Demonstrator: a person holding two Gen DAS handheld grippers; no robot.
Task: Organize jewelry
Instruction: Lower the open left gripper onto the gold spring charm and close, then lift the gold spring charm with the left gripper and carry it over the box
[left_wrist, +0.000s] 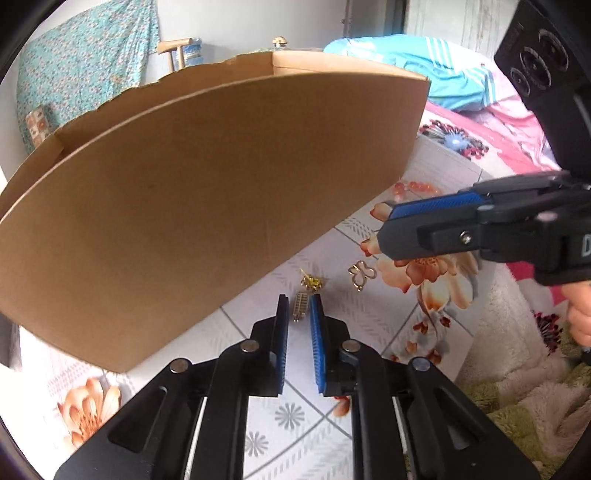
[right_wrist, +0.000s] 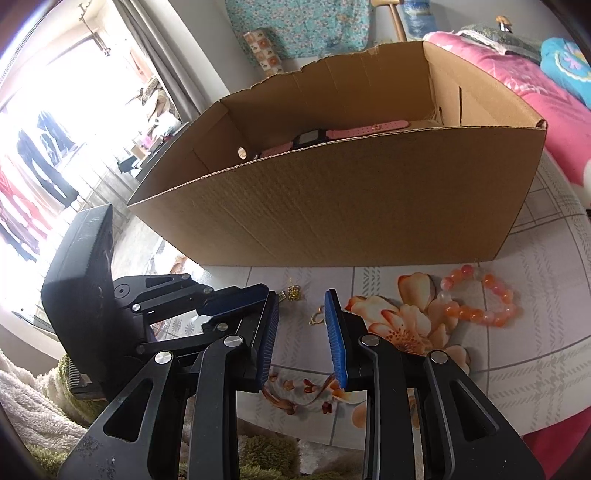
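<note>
Left gripper (left_wrist: 300, 300), bottom centre, jaws slightly apart w/ small gold clip (left_wrist: 300, 305) between, pads not pressing. Right gripper (right_wrist: 301, 301) open over tablecloth (right_wrist: 535, 332). Orange bead bracelet (right_wrist: 484, 299) right of frame; cardboard box (right_wrist: 332, 206) behind.

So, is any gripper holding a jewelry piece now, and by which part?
Nothing is held. The left gripper stands open around the small gold rectangular hair clip; the right gripper is open and empty.
</note>
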